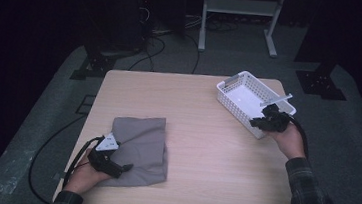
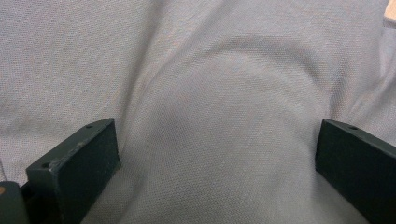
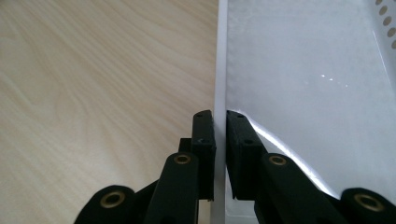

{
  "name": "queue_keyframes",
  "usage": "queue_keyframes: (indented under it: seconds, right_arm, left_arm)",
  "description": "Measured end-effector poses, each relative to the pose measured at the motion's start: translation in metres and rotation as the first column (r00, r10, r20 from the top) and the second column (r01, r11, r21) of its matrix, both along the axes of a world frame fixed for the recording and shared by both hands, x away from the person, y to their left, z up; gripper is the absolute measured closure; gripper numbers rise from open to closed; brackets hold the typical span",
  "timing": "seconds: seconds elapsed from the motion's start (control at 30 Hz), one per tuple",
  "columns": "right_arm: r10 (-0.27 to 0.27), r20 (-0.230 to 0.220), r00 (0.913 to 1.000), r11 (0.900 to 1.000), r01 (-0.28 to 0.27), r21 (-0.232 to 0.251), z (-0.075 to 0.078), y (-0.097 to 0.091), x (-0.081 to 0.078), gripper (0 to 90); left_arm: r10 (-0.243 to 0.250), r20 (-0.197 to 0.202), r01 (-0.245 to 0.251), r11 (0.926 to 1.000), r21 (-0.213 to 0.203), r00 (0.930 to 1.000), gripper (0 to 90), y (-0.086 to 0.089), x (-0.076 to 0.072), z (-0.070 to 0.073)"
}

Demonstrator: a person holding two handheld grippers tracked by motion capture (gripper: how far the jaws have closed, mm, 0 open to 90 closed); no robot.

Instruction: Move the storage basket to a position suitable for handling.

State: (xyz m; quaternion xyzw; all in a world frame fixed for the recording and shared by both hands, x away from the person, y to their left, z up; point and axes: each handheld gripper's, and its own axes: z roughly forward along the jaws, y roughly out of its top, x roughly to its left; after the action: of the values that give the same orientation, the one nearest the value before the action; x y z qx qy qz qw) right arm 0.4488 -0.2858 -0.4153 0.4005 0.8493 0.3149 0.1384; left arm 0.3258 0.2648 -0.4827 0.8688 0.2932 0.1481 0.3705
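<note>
The white basket (image 1: 242, 95) stands at the far right of the table (image 1: 204, 149), nothing inside it; the right gripper (image 3: 220, 135) is clamped on its wall; the grey cloth (image 1: 142, 148) lies folded and wrinkled near the left; the left gripper (image 2: 215, 154) rests wide apart on it.

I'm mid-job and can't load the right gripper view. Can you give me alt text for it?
The right tongs are shut on the rim of the white basket, one black jaw outside the wall and one inside. The light wooden table lies to the left of the rim, and the basket's smooth white floor to the right.
</note>
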Motion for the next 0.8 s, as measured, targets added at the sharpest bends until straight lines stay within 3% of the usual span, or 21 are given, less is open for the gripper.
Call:
queue_keyframes:
  seconds: [0.8]
  right_arm:
    - [0.061,0.013,0.9981,0.9977,-0.060,-0.032,0.001,0.031,-0.081,82.0]
  left_arm:
    - [0.001,0.000,-0.001,1.0000,0.000,1.0000,0.0,0.000,0.000,0.000]
